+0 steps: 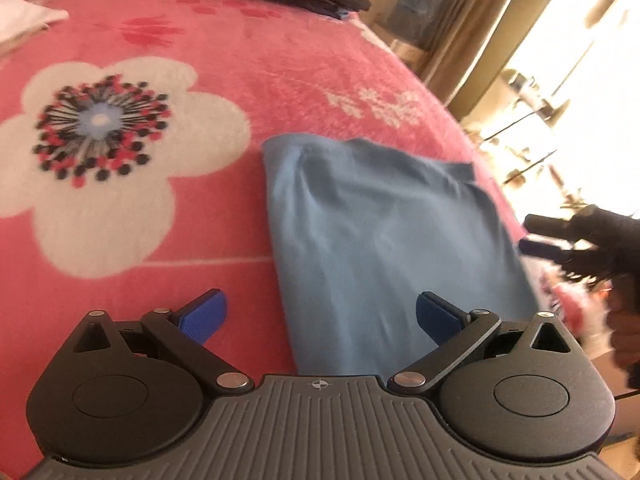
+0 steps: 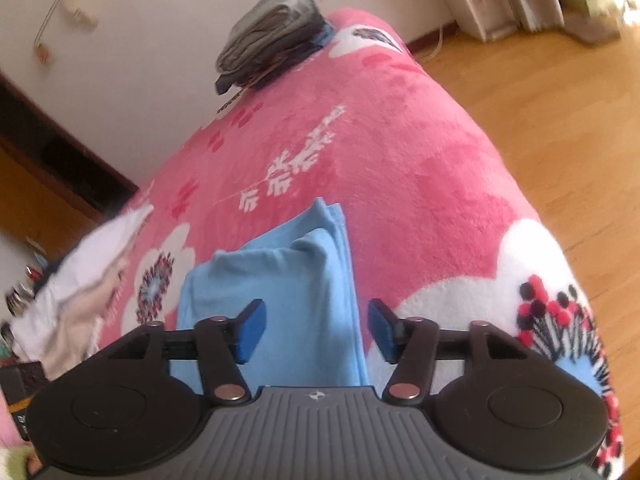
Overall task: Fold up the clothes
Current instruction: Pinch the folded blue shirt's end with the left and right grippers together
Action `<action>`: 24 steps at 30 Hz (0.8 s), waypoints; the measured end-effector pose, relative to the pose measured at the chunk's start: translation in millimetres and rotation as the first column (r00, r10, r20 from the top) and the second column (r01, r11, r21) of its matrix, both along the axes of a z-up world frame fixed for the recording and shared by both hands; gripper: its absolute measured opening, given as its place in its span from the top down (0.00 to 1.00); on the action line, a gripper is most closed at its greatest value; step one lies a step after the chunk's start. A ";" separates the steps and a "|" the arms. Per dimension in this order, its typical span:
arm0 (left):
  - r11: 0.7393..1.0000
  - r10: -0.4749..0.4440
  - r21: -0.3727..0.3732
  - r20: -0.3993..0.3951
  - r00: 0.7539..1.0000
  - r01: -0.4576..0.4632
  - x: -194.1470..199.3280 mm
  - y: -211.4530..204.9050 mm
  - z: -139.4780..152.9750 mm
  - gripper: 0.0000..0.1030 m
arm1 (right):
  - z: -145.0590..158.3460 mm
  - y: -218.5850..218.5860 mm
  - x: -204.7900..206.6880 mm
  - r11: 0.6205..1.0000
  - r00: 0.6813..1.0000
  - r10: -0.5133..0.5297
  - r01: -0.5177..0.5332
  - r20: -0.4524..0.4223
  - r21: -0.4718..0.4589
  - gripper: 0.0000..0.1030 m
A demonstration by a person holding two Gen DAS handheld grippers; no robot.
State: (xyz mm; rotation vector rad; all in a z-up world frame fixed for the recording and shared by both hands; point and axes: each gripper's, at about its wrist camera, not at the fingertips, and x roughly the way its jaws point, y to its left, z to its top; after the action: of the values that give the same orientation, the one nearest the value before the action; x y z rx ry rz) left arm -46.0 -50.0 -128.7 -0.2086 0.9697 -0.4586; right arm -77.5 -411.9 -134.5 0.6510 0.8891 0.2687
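A folded light-blue cotton garment [image 1: 384, 240] is seen lying flat on a pink fleece blanket printed with large white flowers [image 1: 248, 64], which covers a bed. In the left wrist view, the left gripper [image 1: 320, 314] is held with its jaws spread wide, the ribbed blue pads [image 1: 206, 310] standing clear of any fabric; the garment is laid just ahead of the jaws and towards the right-hand pad, while a large white flower is printed ahead and to the left of them. The right gripper [image 2: 316, 330] is shown in its own view with its jaws parted and nothing pressed between the pads; the near end of the blue garment is seen in the gap between them, lying on the blanket beneath, with its folded layers stepped along the far edge. The same right gripper appears as a dark, blurred shape at the right edge of the left wrist view [image 1: 568, 240], beside the garment. Far ahead of both sets of jaws, a stack of folded grey and dark clothes [image 2: 272, 36] is placed at the far end of the bed against a pale wall. To the left of the right jaws, a crumpled white cloth [image 2: 88, 276] is left on the blanket. A wooden floor [image 2: 552, 112] is visible to the right of the bed.
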 end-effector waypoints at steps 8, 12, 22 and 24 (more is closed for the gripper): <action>0.998 -0.061 -0.025 0.034 0.998 0.062 13.6 -1.5 -10.1 0.23 | -24.1 -5.2 12.7 0.995 0.997 0.062 -0.059 -0.038 0.078 0.37; 0.996 -0.068 -0.048 0.054 0.996 0.071 30.6 -2.8 -13.1 0.31 | -31.8 -7.2 34.1 0.989 0.996 0.088 -0.085 -0.024 0.122 0.36; 0.984 -0.033 -0.178 -0.024 0.999 0.028 48.1 20.0 -17.9 0.47 | -38.4 3.9 54.7 0.951 0.967 0.254 -0.252 0.011 0.179 0.32; 0.981 -0.044 -0.192 -0.039 0.998 0.036 48.4 23.0 -20.4 0.47 | -39.0 2.0 44.9 0.937 0.955 0.297 -0.295 0.020 0.187 0.32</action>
State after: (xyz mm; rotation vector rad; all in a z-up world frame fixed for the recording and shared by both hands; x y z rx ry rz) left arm 2.4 -27.0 -149.0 -0.3747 0.9729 -0.5868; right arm -32.6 -409.9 -173.5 0.6921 0.9774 0.6277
